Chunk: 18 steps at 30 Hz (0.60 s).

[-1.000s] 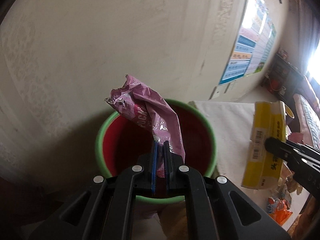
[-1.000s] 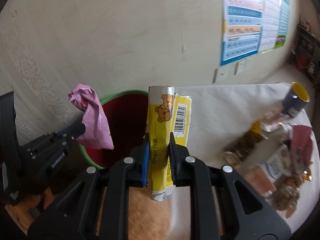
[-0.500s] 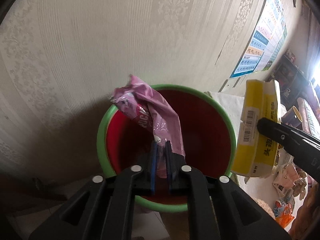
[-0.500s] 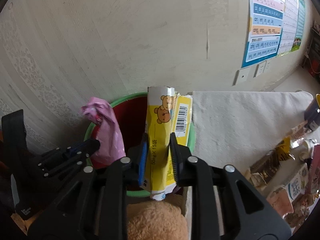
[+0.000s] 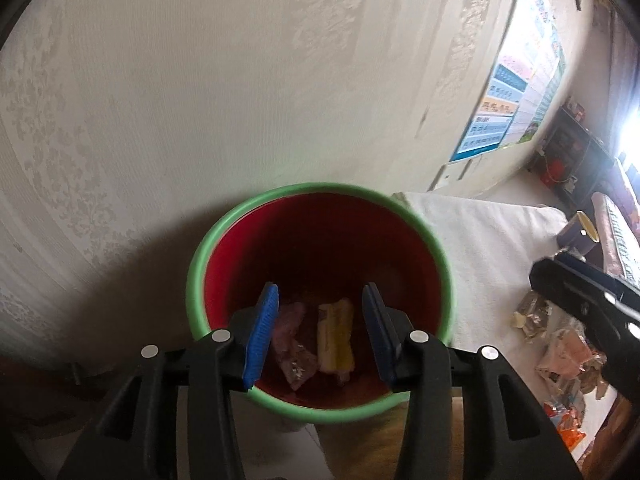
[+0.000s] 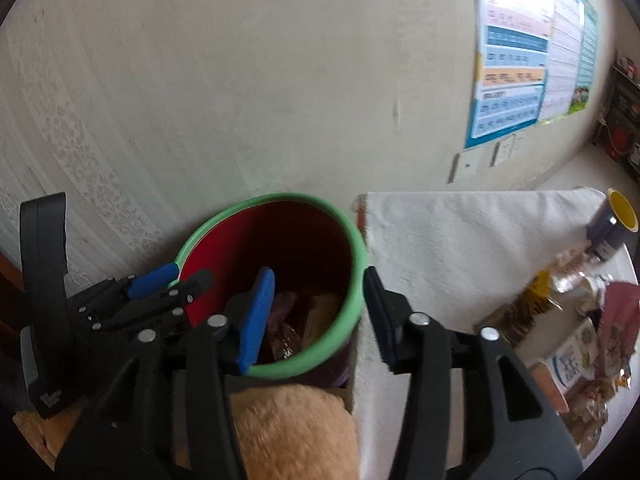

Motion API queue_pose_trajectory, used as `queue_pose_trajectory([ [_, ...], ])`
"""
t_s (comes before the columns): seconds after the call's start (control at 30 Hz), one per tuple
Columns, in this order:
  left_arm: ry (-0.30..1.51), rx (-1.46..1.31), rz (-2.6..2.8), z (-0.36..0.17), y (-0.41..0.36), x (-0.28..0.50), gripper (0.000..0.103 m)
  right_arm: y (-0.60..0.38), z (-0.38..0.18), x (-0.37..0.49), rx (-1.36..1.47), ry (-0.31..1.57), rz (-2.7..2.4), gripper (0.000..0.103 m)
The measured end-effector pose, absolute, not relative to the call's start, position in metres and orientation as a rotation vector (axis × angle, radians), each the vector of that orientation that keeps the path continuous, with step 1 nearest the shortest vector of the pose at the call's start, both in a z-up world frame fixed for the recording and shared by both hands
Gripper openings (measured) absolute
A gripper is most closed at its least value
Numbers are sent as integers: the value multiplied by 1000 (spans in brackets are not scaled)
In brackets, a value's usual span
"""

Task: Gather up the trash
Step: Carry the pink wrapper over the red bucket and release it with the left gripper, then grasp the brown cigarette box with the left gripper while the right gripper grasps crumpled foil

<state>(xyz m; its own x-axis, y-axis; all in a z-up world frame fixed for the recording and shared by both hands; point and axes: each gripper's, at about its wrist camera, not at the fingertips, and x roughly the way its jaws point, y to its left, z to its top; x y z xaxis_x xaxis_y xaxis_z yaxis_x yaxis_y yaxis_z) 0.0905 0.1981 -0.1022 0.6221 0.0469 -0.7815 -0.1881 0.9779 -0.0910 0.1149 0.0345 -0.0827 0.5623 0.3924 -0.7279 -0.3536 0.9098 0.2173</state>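
A red bin with a green rim (image 5: 200,264) (image 6: 360,256) stands against the wall beside the table. At its bottom lie a pink wrapper (image 5: 292,332) (image 6: 282,316) and a yellow box (image 5: 336,332) (image 6: 322,312). My left gripper (image 5: 320,328) hovers over the bin, its jaws opening, nothing between the pads. My right gripper (image 6: 318,314) hangs over the bin's near right rim, jaws opening too, nothing pressed between them. In the right wrist view the left gripper (image 6: 160,284) sits at the bin's left rim.
A white-clothed table (image 6: 460,240) (image 5: 480,240) holds several wrappers and cartons (image 6: 576,344) (image 5: 568,348) and a dark cup with a yellow inside (image 6: 612,228) (image 5: 580,232). A patterned wall with a poster (image 6: 516,80) stands behind. A tan fuzzy object (image 6: 288,432) lies below the right gripper.
Both grippers have opened. The pink wrapper left the left jaws and the yellow box left the right jaws; both now lie in the bin. The right gripper drew away to the right.
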Motion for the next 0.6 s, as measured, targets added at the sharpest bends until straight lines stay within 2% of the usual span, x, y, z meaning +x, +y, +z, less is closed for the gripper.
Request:
queue_pose_trajectory([
  [0.27,855,-168,17,-75,147,75,43,-44,-88,64,99,903,308,51],
  [0.6,921,-57,-172,-85,59,59,43,-196,-132,11,264,970,-82,52],
])
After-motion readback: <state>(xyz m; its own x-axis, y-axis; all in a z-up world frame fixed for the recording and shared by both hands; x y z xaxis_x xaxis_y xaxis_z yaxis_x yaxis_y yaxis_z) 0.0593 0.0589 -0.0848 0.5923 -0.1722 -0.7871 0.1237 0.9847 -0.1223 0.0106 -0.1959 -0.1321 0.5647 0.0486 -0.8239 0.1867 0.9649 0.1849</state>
